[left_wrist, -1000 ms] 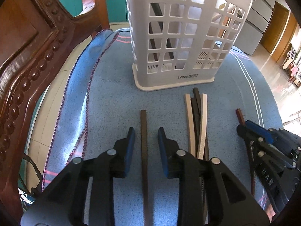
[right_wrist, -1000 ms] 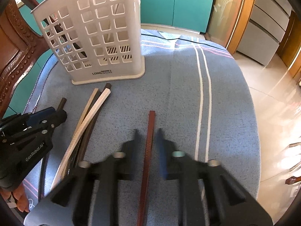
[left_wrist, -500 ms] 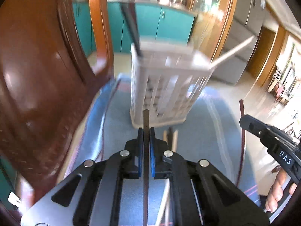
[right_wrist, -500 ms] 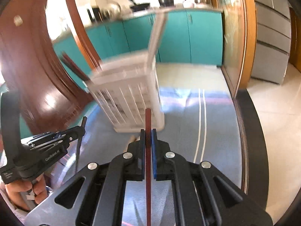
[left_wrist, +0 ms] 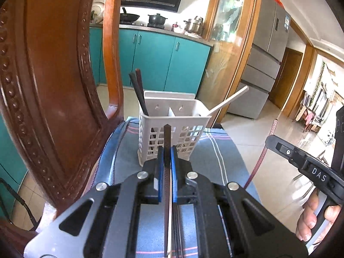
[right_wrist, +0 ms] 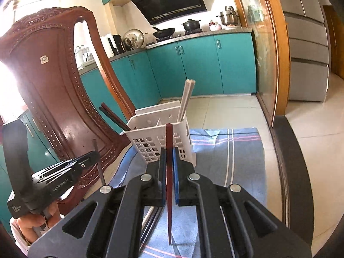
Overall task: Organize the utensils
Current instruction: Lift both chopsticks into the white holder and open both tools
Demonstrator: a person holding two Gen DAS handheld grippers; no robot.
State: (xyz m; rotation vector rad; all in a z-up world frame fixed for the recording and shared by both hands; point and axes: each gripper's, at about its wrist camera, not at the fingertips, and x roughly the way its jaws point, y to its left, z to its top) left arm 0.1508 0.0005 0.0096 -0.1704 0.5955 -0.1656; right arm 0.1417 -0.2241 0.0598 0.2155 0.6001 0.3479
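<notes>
Left tool point(left_wrist: 167, 161) pinches a dark chopstick point(left_wrist: 166, 142), right tool point(right_wrist: 169, 161) a reddish chopstick point(right_wrist: 169, 142), both raised before the white basket point(left_wrist: 172, 126); tip each upright over its matching compartment; then release.

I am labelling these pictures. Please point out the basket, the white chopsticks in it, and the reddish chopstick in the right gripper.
basket point(right_wrist: 150, 145): right wrist view, on its perforated front wall.
white chopsticks point(right_wrist: 186, 99): right wrist view, on the shafts above the rim.
reddish chopstick point(right_wrist: 169, 137): right wrist view, on the shaft just above the fingers.
</notes>
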